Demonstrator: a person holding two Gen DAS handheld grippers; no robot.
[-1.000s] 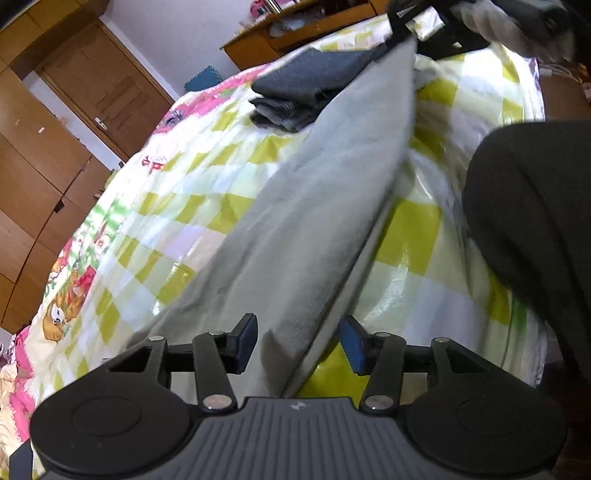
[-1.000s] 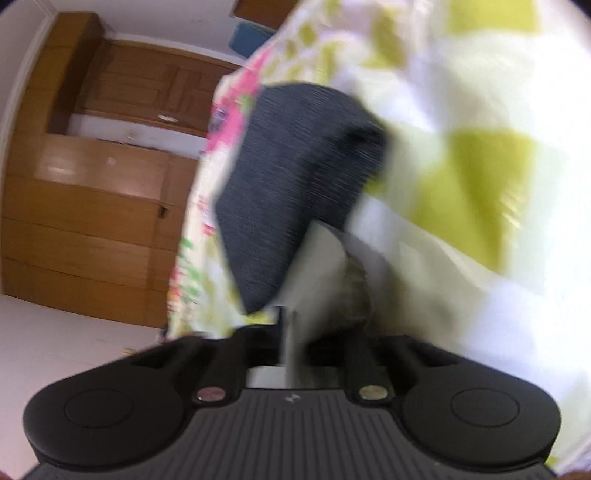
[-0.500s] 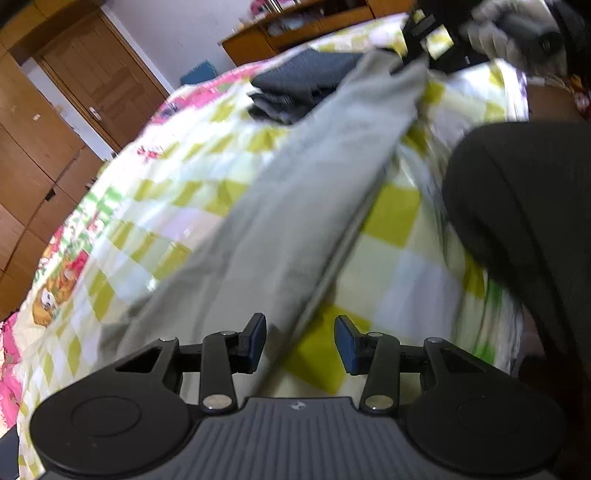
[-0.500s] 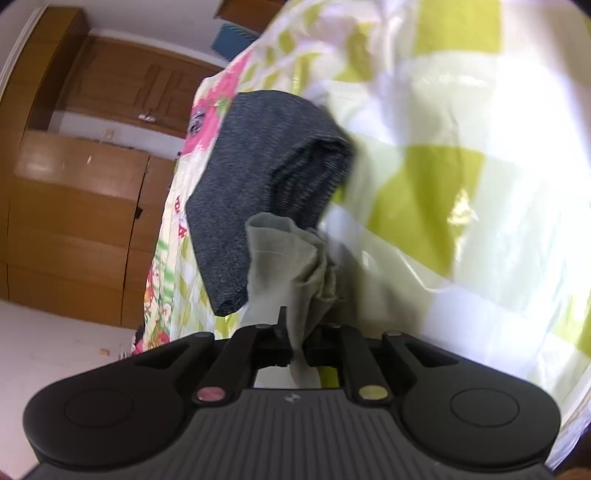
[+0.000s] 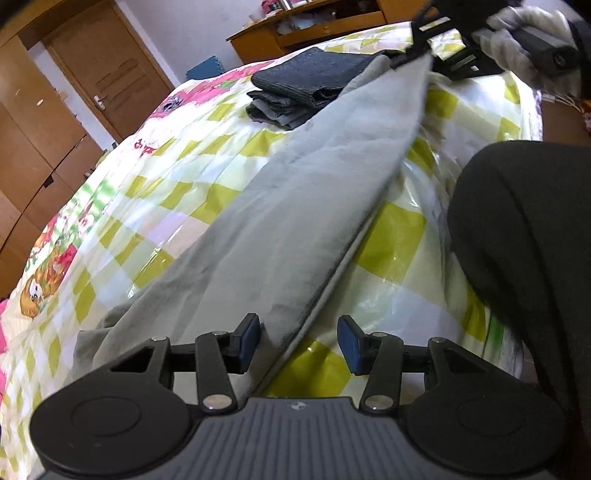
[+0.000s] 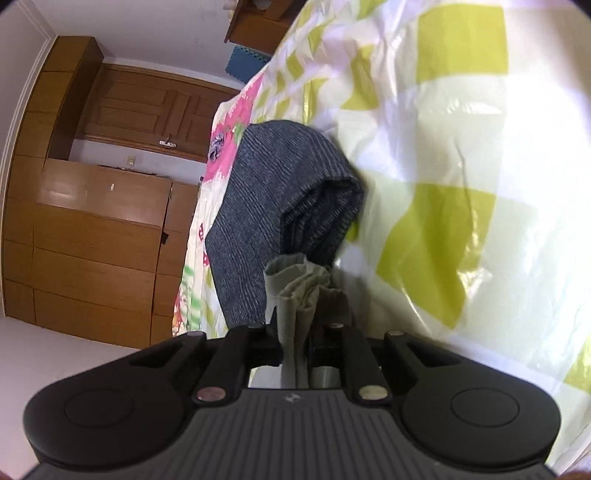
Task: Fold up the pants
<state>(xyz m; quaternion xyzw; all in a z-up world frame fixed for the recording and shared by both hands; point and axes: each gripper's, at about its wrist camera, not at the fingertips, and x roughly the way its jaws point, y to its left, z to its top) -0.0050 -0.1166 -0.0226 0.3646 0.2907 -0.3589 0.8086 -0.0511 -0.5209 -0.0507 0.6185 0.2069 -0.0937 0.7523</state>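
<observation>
Long grey pants [image 5: 295, 206] lie stretched across the checked bedspread [image 5: 391, 240], from my left gripper up to my right one. My left gripper [image 5: 299, 341] hovers low over the near end. Its jaws are opening, with the pants' edge between the blue pads [image 5: 245, 338], which do not press on it. At the far end, my right gripper [image 5: 424, 55] holds the pants' corner just above the bed. In the right wrist view that gripper [image 6: 299, 328] pinches the bunched grey cloth [image 6: 295, 284], and its jaws are starting to open.
A stack of folded dark clothes [image 5: 306, 85] [image 6: 273, 221] lies on the bed just beyond the pants' far end. The person's dark-clad leg [image 5: 517, 240] fills the right side, at the bed's edge. A wooden wardrobe [image 6: 92, 240], door [image 5: 110, 74] and desk [image 5: 314, 33] stand behind.
My right gripper has sunk toward the bed with the pants' corner, close to the dark stack, and its fingers have parted slightly. The left gripper has hardly moved.
</observation>
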